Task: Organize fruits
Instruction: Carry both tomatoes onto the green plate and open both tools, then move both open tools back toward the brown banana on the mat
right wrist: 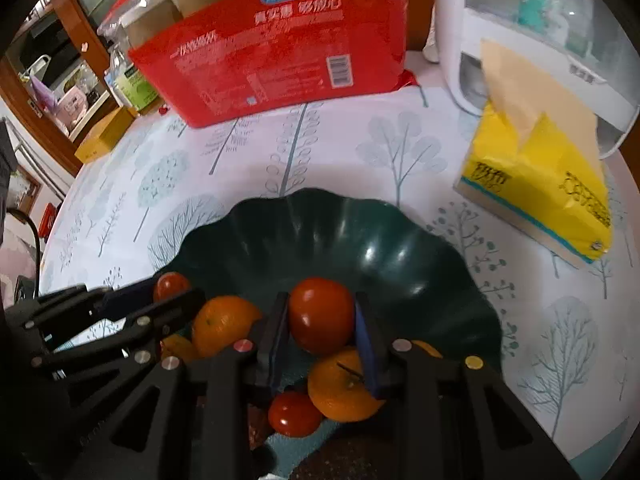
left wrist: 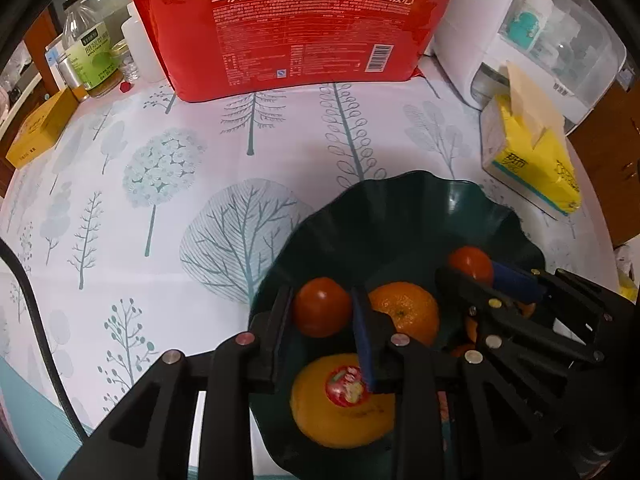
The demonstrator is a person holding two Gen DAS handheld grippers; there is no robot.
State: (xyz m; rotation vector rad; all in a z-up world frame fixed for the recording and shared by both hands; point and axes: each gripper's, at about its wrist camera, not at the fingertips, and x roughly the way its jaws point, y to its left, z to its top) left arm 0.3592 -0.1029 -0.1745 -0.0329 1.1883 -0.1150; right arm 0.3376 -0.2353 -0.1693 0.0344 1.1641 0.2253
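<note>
A dark green scalloped bowl (left wrist: 400,216) (right wrist: 320,232) stands on the tree-print tablecloth. My left gripper (left wrist: 322,310) is shut on a red tomato (left wrist: 321,307) just above the bowl's near left side. My right gripper (right wrist: 320,322) is shut on another red tomato (right wrist: 321,320), which also shows in the left wrist view (left wrist: 471,263). In the bowl lie a mandarin (left wrist: 404,312), a large orange with a red sticker (left wrist: 340,400), another mandarin (right wrist: 344,388) and a small tomato (right wrist: 294,414).
A red paper-cup pack (left wrist: 296,28) stands at the back. A yellow tissue pack (left wrist: 532,160) (right wrist: 540,188) lies right of the bowl, a white appliance (left wrist: 532,40) behind it. Bottles (left wrist: 88,52) and a yellow box (left wrist: 40,128) stand at the back left.
</note>
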